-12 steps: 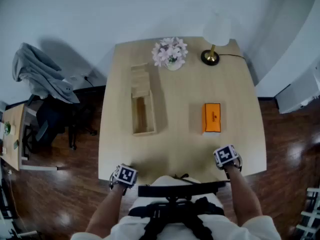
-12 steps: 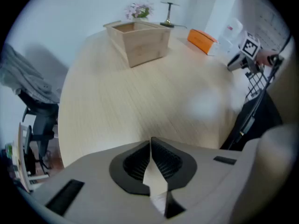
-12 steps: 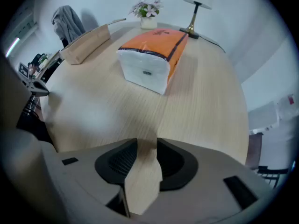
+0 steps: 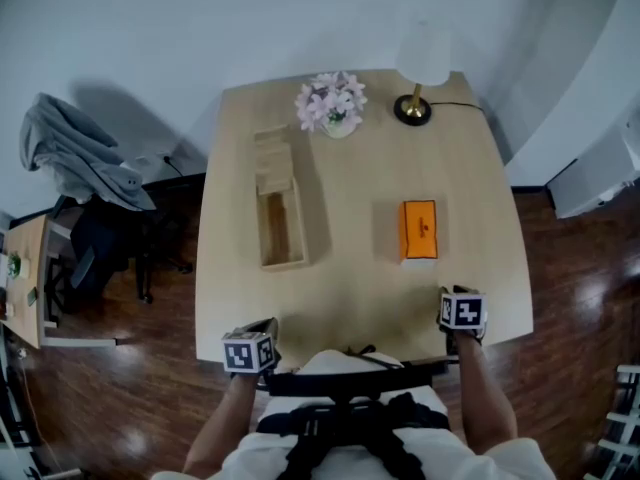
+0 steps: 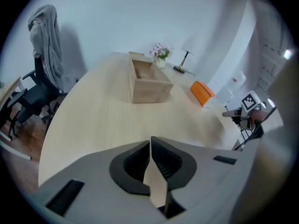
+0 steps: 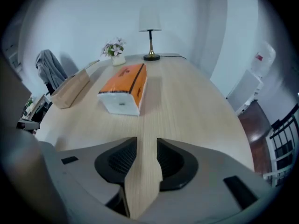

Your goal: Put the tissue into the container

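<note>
Hard to make out: the far half of the container (image 4: 281, 213) looked covered or filled, and I could not tell which. The near half stood open down to its floor. The lamp (image 4: 420, 68) had its shade washed out by glare. A side table (image 4: 22, 268) was cut off at the left edge of the head view. One chair (image 4: 100, 253) sat largely hidden under a grey cloth (image 4: 75, 158).

Count on the bench (image 4: 350, 293):
- One wooden container, left of centre.
- One orange tissue pack (image 4: 419, 230), lying flat to the container's right, well apart from it and outside it.
- One bunch of flowers (image 4: 330, 103) and one lamp, both at the far edge.

Tools: two, both at the near edge.
- Left tool (image 5: 150, 146): clenched, jaws meeting, nothing between them.
- Right tool (image 6: 147, 146): released, jaws apart, only bare bench in the gap. I saw the tissue pack ahead of it, not touching.
</note>
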A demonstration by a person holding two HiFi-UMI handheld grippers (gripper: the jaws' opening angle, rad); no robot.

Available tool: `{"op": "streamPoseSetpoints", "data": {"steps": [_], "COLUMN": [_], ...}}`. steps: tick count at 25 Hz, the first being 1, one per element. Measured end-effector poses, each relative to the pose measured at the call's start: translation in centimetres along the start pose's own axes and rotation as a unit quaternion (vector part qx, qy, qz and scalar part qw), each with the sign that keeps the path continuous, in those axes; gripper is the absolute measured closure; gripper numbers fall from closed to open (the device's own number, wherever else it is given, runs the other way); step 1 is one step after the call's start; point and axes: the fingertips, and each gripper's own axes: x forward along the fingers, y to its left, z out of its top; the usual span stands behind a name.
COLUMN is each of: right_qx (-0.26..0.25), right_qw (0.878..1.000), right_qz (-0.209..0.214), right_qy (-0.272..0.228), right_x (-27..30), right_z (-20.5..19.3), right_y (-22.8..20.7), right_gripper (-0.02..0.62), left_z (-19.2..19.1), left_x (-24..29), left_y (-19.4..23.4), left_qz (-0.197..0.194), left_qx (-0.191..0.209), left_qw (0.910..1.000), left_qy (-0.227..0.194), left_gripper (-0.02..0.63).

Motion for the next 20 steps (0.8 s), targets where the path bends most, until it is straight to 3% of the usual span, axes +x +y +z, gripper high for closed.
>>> {"op": "streamPoseSetpoints", "data": {"steps": [2, 6, 11, 15, 20], "right_qx": [0.003, 0.019, 0.011, 0.004, -0.011], "right_qw": [1.0, 0.996, 0.99, 0.989, 0.992], "right_qz": [-0.003, 0.036, 0.076, 0.101, 0.097], "right_qy": [-0.031, -0.076, -0.114, -0.104, -0.078], "right_x": [-0.7, -2.2, -2.6, -1.0, 1.4], "right_z": [2.3, 6.9, 11.9, 13.9, 15.3], "right_y": [-0.6, 0.5, 2.5, 4.1, 5.3], "right_gripper": [0.447, 0.347, 0.271, 0.163, 0.115], "left_z": [2.5, 6.2, 8.6, 9.4, 9.8], "left_x": [-0.7, -2.0, -3.4, -3.9, -4.4], "left_y": [-1.2, -3.6, -6.3, -7.6, -7.6], "left_qz": [-0.011, -0.04, -0.085, -0.103, -0.101], "left_qx": [0.005, 0.02, 0.019, 0.018, 0.015], "left_qw": [0.9994, 0.9962, 0.9905, 0.9877, 0.9868], "left_qy": [-0.033, -0.074, -0.106, -0.116, -0.126], "left_gripper": [0.601, 0.601, 0.595, 0.505, 0.488]}}
